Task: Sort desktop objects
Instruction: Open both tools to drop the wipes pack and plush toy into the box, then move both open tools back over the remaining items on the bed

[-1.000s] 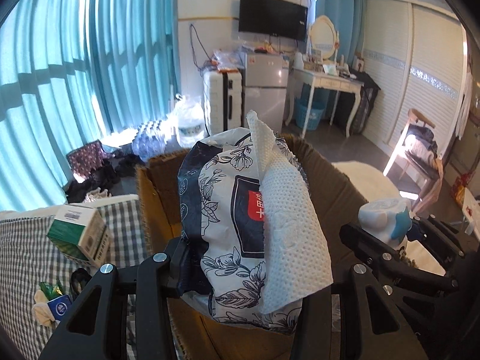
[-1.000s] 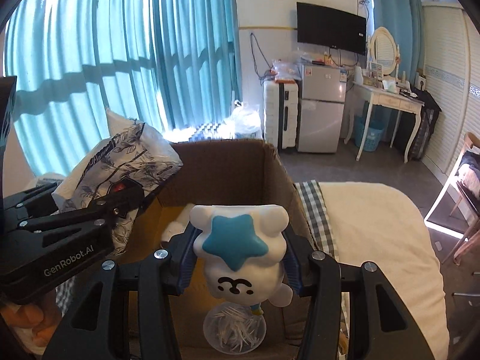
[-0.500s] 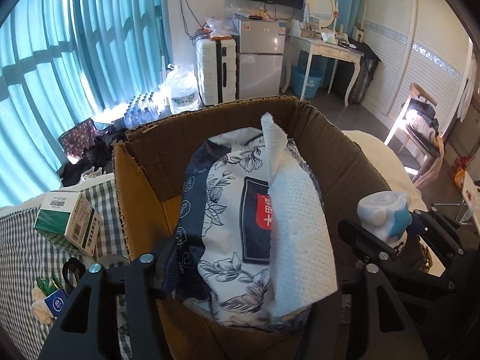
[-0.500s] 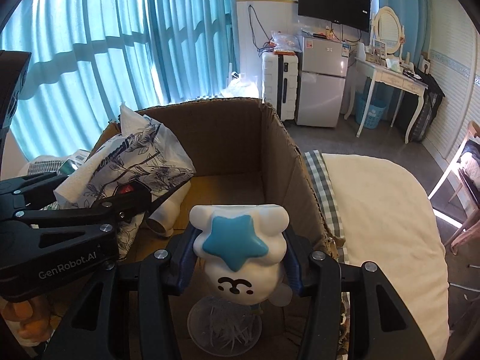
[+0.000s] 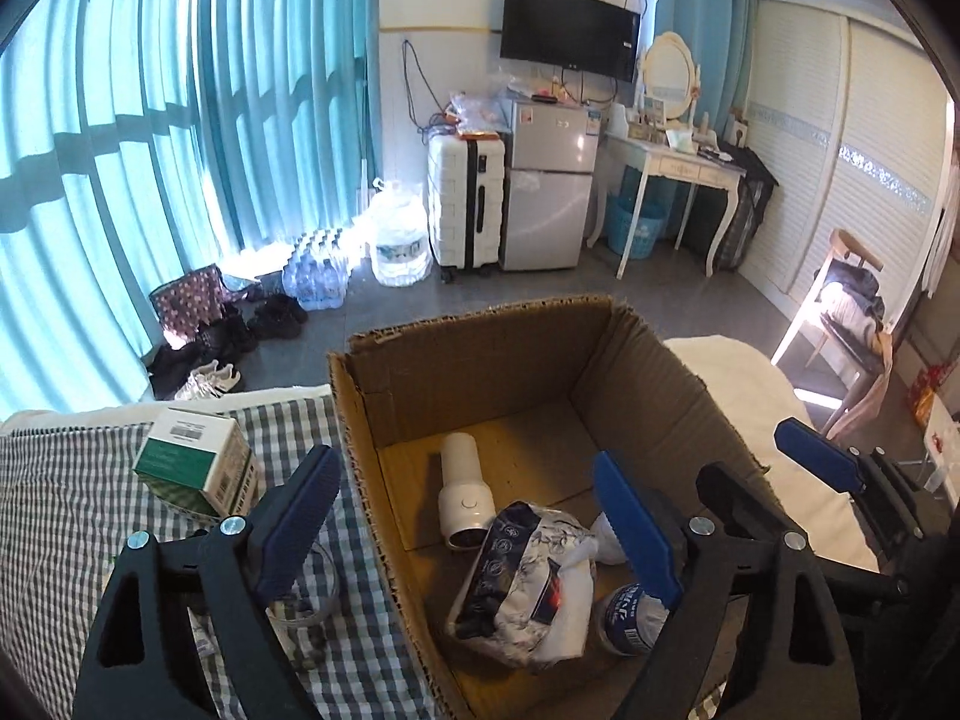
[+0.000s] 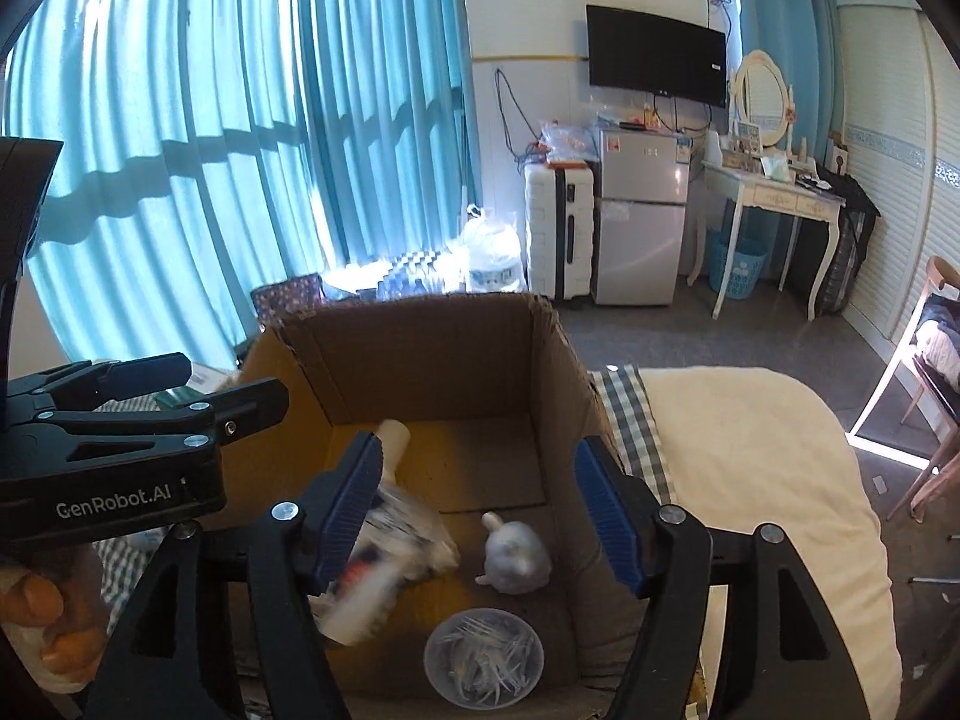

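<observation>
Tool jaws, left tool (image 5: 474,516) and right tool (image 6: 480,507), have just been opening and stand empty above my cardboard box (image 5: 480,324). Inside it lies the tissue pack (image 5: 522,588): light, soft, best pinched across its middle.

Left tool (image 5: 474,528): my blue pads stand wide apart, angled downward, nothing between them; the jaws have just been opening.
Right tool (image 6: 477,516): also spread and empty, tilted downward; its jaws have just been opening too.
Left hand (image 6: 45,630): my fingers wrap the handle at the lower left edge.
</observation>
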Motion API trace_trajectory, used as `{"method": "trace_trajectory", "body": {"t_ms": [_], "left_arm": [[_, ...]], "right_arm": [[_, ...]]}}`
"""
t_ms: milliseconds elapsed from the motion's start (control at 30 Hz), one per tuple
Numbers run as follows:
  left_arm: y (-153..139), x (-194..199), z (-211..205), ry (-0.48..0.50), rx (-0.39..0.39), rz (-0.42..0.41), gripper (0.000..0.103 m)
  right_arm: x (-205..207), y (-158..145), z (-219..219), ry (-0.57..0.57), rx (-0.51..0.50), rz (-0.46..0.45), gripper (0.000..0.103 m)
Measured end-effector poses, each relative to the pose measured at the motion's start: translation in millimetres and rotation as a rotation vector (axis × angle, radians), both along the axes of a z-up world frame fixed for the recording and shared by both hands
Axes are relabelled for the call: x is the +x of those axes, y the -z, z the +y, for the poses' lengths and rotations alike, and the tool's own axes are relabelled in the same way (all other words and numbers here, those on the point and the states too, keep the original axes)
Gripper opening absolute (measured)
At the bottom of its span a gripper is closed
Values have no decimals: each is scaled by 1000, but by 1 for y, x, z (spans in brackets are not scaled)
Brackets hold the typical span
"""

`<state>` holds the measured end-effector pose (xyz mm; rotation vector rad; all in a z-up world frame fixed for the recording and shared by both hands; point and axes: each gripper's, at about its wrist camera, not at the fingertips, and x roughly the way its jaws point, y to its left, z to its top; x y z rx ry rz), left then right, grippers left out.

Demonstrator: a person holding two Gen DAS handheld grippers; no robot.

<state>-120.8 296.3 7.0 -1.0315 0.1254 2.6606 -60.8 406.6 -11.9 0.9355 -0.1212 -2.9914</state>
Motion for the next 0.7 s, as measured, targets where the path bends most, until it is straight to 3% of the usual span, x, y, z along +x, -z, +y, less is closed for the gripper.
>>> {"method": "trace_trajectory", "body": {"t_ms": [100,167,267,367,700], "left_arm": [[-11,9,-5,-13,5,37,94],[-17,14,-12,-28,7,55,103],[-26,21,-23,-59,1,84,103],[-34,27,-34,-80,9,97,103],[-62,49,-89,-143,14,186,103]], "right_arm": [[3,-9,-4,-4,2,24,72],[4,-12,-5,1,-5,31,72],[7,-20,-10,2,-19,41,73],[9,-29,-13,32,-12,52,88],[23,-52,-23,8,-94,99,89]]}}
